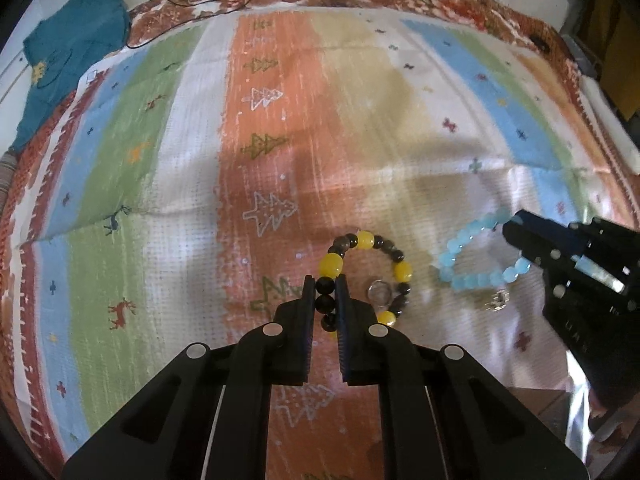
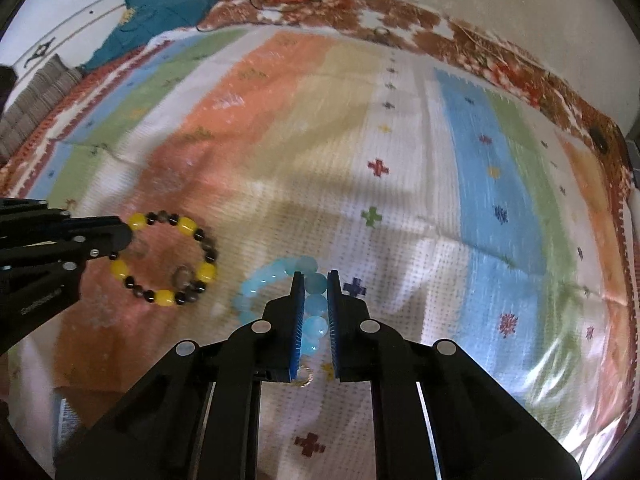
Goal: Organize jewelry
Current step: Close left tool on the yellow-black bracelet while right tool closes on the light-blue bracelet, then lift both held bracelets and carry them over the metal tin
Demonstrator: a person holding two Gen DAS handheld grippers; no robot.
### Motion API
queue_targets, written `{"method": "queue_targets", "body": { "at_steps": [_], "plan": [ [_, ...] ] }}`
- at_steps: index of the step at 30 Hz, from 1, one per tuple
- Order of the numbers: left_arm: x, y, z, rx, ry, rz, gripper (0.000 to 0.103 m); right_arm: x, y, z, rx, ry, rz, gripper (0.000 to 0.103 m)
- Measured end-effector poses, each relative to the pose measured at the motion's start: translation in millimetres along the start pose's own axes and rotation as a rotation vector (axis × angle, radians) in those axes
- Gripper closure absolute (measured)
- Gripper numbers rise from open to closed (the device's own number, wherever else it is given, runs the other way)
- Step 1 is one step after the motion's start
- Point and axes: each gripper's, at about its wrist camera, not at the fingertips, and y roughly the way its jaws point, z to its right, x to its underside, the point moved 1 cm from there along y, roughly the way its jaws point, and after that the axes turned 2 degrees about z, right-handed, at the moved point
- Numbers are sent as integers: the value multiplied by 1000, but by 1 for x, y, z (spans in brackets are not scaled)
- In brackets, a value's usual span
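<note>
- Black left gripper point(image 1: 325, 286) is clenched on the dark beads of a yellow-and-black bracelet point(image 1: 368, 276).
- Right gripper point(image 2: 316, 284) grips the pale blue bracelet point(image 2: 280, 280), which sits just beside the first.
- Lettering on either gripper body is too blurred to read.
- Both bracelets lie on a striped cloth point(image 1: 280, 120) with tree and deer motifs.
- Teal fabric point(image 1: 72, 48) sits at its far corner.

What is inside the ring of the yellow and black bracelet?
Inside the yellow and black bracelet lies a small clear round bead or charm on the striped cloth. The left gripper covers part.
</note>
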Motion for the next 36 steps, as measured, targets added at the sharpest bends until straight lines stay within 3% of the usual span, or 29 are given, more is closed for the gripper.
{"method": "queue_targets", "body": {
  "at_steps": [16, 36],
  "plan": [
    [1, -37, 10, 43, 3, 78, 94, -2, -36, 1, -25, 39, 78, 91],
    [23, -116, 23, 71, 31, 185, 94, 13, -106, -10, -46, 30, 192, 91]
  ]
}}
